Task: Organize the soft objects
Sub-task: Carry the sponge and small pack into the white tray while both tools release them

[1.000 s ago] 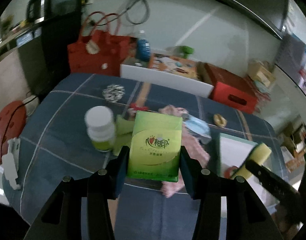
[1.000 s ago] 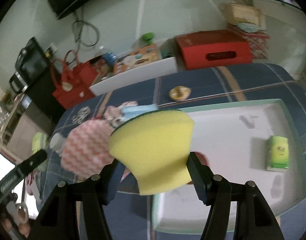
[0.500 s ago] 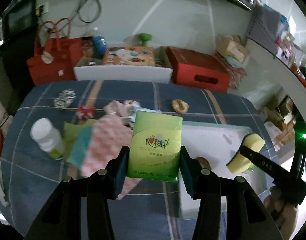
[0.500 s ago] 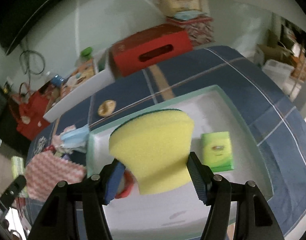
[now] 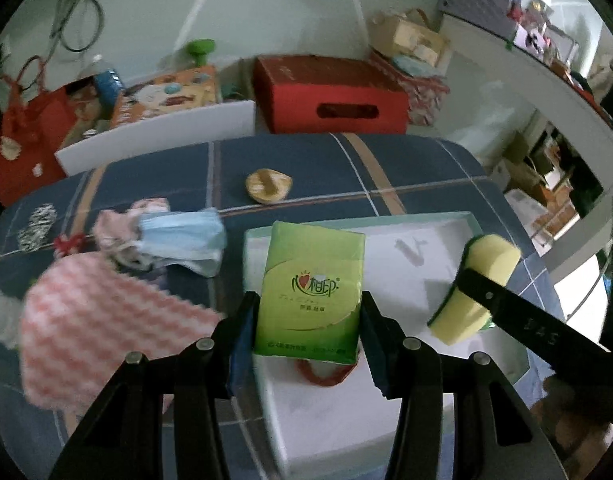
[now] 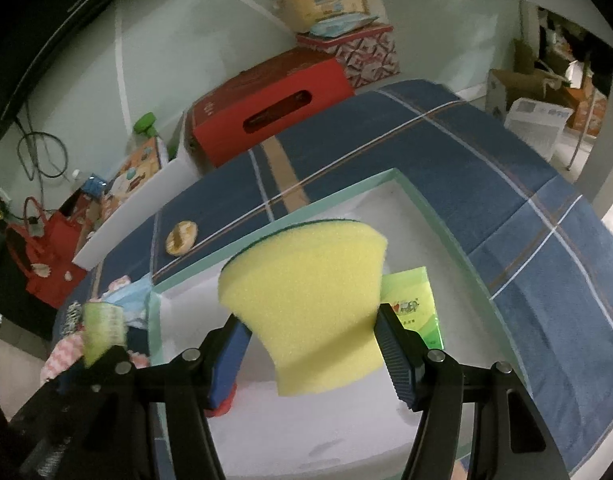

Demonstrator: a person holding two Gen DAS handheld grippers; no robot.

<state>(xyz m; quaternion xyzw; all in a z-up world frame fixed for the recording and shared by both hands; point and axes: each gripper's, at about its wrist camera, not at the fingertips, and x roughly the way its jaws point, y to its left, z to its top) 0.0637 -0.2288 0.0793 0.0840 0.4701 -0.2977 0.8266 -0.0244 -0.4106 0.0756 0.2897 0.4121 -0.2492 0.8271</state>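
Both grippers are clamped on soft goods above the tray. Left gripper [image 5: 309, 332] has its jaws pressed against the sides of a green tissue pack [image 5: 311, 292], held upright over the near left part of the white tray [image 5: 406, 232]. Right gripper [image 6: 312, 346] squeezes a yellow sponge [image 6: 310, 300] so hard that it narrows between the pads and flares out above them; a thin green layer shows along its far edge. In the left view the same sponge [image 5: 476, 284] hangs over the tray's right side.

Under the left gripper a red object [image 5: 320, 374] lies on the tray floor, mostly hidden. A second tissue pack [image 6: 416, 304] lies flat in the tray, just behind the sponge in the right view.

Left of the tray, on the blue plaid cloth [image 5: 306, 164], lie a pink-and-white checked rag [image 5: 98, 320] and, farther off, a blue face mask [image 5: 182, 240] touching a pink fabric bundle [image 5: 118, 228]. Beyond the tray sits a small tan object [image 5: 268, 185]. Past the table stands a red box [image 5: 330, 98].
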